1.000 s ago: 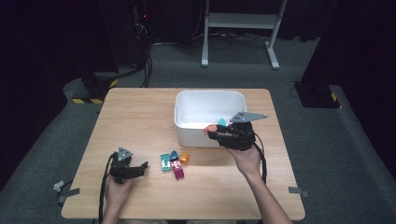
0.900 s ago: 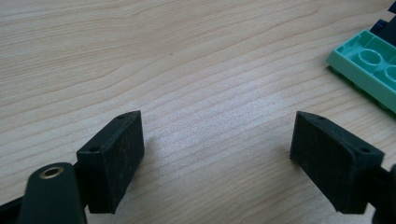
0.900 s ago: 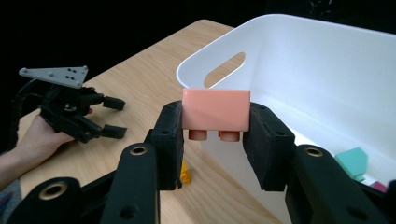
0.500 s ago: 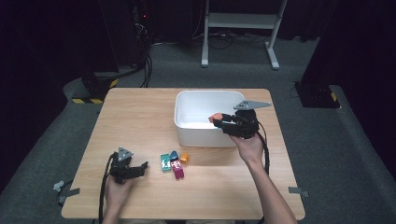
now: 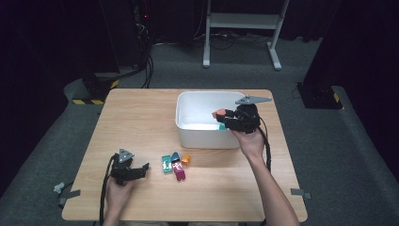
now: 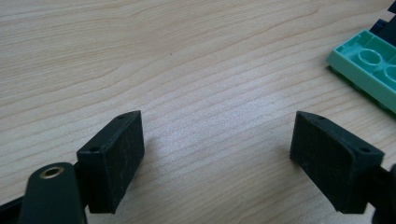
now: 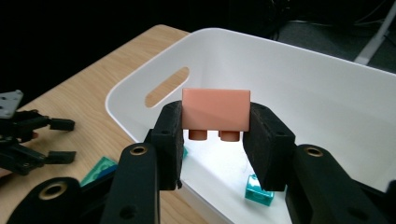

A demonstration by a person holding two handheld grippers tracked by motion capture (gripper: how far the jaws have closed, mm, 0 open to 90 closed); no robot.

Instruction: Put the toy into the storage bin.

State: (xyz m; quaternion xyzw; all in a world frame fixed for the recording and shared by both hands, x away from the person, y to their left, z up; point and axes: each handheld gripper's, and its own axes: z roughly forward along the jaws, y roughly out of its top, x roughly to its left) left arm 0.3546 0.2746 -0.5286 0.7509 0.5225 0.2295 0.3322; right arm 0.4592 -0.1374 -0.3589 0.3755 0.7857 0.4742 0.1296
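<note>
Step in hand: carrying a brick to the bin; the right gripper (image 7: 215, 140) holds it over the bin's open top, so the drop looks near.
Right gripper: jaws clamp the orange brick (image 7: 215, 114) from both sides, studs pointing down, pads on its two end faces. In the high view the gripper (image 5: 225, 117) hangs over the bin's right part with the brick (image 5: 218, 113) at its tip.
Bin: white (image 7: 327, 88), directly beneath and beyond the jaws; its handle slot sits left of the brick in the right gripper view. High view point on its rim (image 5: 207, 93).
Already in the bin: a teal brick (image 7: 258, 192) lies on the floor below the right jaw, and a bit of another teal piece peeks out behind the left jaw.
Left gripper: jaws stand wide apart with nothing between them, low over bare table (image 6: 187, 70); in the high view it (image 5: 141, 168) rests near the front left of the table.
Left on the table: a green brick (image 6: 369, 70) ahead and to the right of the left jaws; the high view shows it in a small cluster (image 5: 175, 165) with magenta, blue and orange pieces, just right of the left gripper.
Next move, as I judge it: spread the right jaws so the brick falls clear of the rim, then go back for the cluster.
</note>
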